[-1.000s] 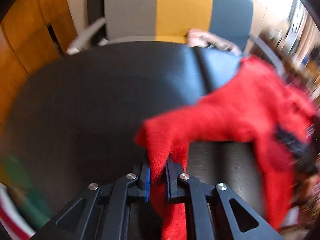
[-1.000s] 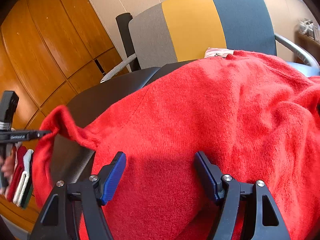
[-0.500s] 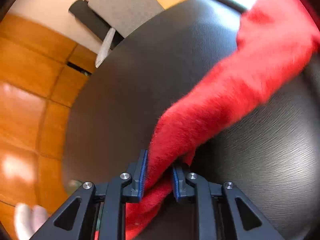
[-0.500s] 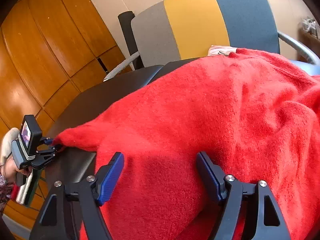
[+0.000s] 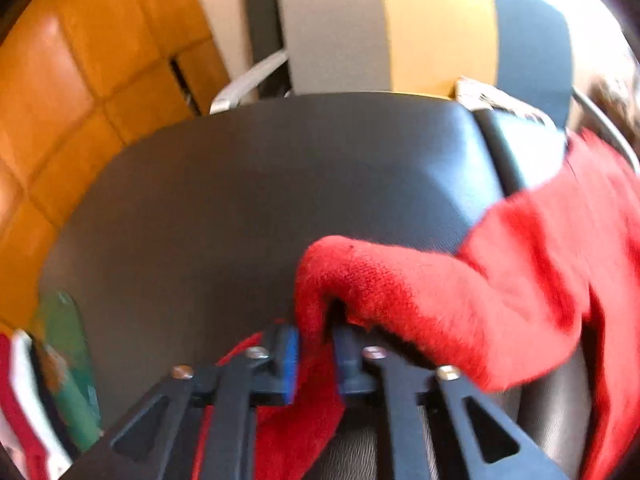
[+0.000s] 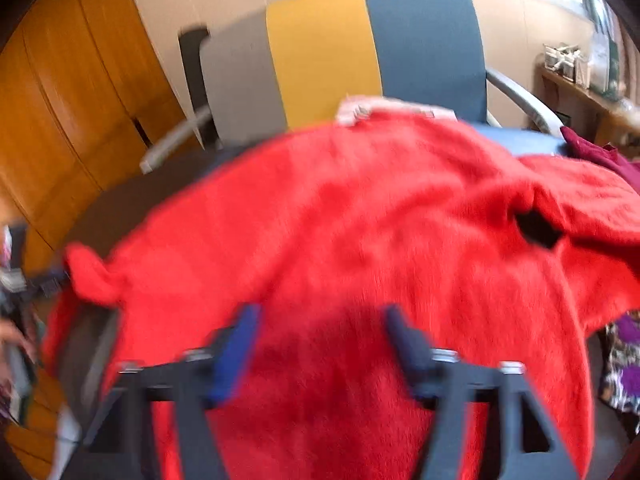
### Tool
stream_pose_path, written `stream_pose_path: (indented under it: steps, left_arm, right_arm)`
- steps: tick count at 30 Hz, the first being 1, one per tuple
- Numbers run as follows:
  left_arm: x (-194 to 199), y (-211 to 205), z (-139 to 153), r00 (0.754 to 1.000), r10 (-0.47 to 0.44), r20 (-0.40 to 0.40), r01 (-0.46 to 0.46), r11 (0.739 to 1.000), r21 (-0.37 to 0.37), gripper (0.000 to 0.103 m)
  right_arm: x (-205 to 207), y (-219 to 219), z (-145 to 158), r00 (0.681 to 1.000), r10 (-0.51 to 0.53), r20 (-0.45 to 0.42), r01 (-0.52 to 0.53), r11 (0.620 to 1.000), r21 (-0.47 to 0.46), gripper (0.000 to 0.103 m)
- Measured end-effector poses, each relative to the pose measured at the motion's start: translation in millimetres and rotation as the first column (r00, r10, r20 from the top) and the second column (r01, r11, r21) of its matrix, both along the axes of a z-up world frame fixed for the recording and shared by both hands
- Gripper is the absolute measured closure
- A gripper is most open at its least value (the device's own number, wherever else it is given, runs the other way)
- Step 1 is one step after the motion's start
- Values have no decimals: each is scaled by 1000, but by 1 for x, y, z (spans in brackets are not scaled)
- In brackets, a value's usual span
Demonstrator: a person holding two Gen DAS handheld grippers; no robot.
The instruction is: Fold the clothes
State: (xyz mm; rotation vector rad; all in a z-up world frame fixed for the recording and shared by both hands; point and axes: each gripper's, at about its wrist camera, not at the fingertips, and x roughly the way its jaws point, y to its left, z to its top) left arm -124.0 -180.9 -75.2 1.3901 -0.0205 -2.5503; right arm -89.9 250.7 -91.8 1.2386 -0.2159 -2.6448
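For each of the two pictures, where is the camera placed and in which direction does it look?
Left wrist: on the left gripper, looking down over its fingers at the red garment's corner between them and the dark table.
Right wrist: on the right gripper, looking over its closing fingers at the garment; a hand shows at left.
Shared: garment, table, striped chair.

Left gripper (image 5: 316, 344): enters from 6 o'clock, pointing steeply down; jaws closing, blue pads pinching red sweater (image 5: 432, 304) cuff between them.
Right gripper (image 6: 320, 340): enters from 6 o'clock, angled down; jaws closing, pads well apart over red knit, no pinch visible.
Person's hand (image 6: 10, 336): at 9 o'clock in right wrist view, blurred.
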Motion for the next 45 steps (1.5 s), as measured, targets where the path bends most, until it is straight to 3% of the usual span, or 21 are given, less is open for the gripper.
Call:
stream_pose_path:
  steps: [2,3,5,8,10,13,16,17,18,20,24,26,28,29,31,33,36,38,40,42,45]
  left_arm:
    - [-4,-21,11,998,69,-13,-69,998,9,94]
    - [-8,-35,19,995,94,-25,-94,996,5,94]
    - [-18,-63,37,988,148,-45,-148,989,-5,94]
    - [-28,-94,59,977,202,-69,-203,979,-13,94]
    - [-38,-112,68,964,252,-90,-259,963,-73,93]
    - [-50,-141,45,945,325,-21,-325,940,-102,85]
    - [-51,-154,-6,921,346,179,-348,937,-21,85]
    - [-47,-157,-23,912,336,234,-351,936,24,85]
    - [-40,-155,-27,922,329,204,-343,939,37,85]
    - [-26,-150,-24,941,302,152,-308,951,15,74]
    - [-9,-154,-12,951,249,184,-251,968,-9,72]
    - [0,-164,3,935,304,185,-290,952,-99,72]
    - [12,-179,21,894,413,175,-389,908,-154,72]
    - [20,-185,32,871,465,158,-445,883,-146,72]
    - [39,-182,57,852,520,61,-515,853,-79,74]
    - [42,-160,75,873,485,-43,-486,874,-17,74]
    - [41,-82,71,952,289,-99,-287,957,42,74]
    - [40,-28,66,980,147,-138,-137,988,74,73]
    - [35,28,45,990,25,-139,2,981,193,73]
    - [29,74,16,992,-51,-114,83,952,296,73]
    - [28,120,-18,989,-121,-90,147,907,394,73]
  right_arm:
    - [4,-5,-17,999,7,40,-8,999,32,69]
    - [9,-7,-18,1000,-3,13,2,999,43,68]
    - [11,-12,-16,1000,-1,18,1,999,35,64]
    - [10,-13,-9,999,22,47,-17,994,-109,54]
    - [14,-21,3,999,45,8,-43,989,-139,47]
    - [16,-37,5,998,68,-16,-68,996,-50,36]
    - [11,-47,-20,996,85,40,-86,996,8,35]
    - [14,-53,-21,995,101,21,-101,994,44,29]
    - [18,-59,-22,993,118,-1,-117,990,82,25]
    - [18,-68,-23,992,130,1,-128,981,147,21]
    - [17,-64,-23,990,138,-1,-137,983,119,18]
    - [18,-65,-22,991,137,-4,-136,984,115,18]
    - [17,-68,-23,991,137,-7,-135,984,115,18]
    - [14,-71,-23,991,136,-8,-134,984,117,17]
    - [11,-74,-24,991,135,-10,-133,984,116,17]
    - [9,-73,-24,991,135,-12,-133,985,111,17]
    - [10,-74,-24,991,137,-14,-134,984,114,15]
    - [11,-72,-23,991,136,-15,-134,985,107,15]
    - [13,-63,-17,991,128,-27,-127,991,39,19]
    - [17,-37,-7,995,87,-47,-91,990,-105,40]
    - [26,14,9,997,-65,-50,54,981,-186,42]
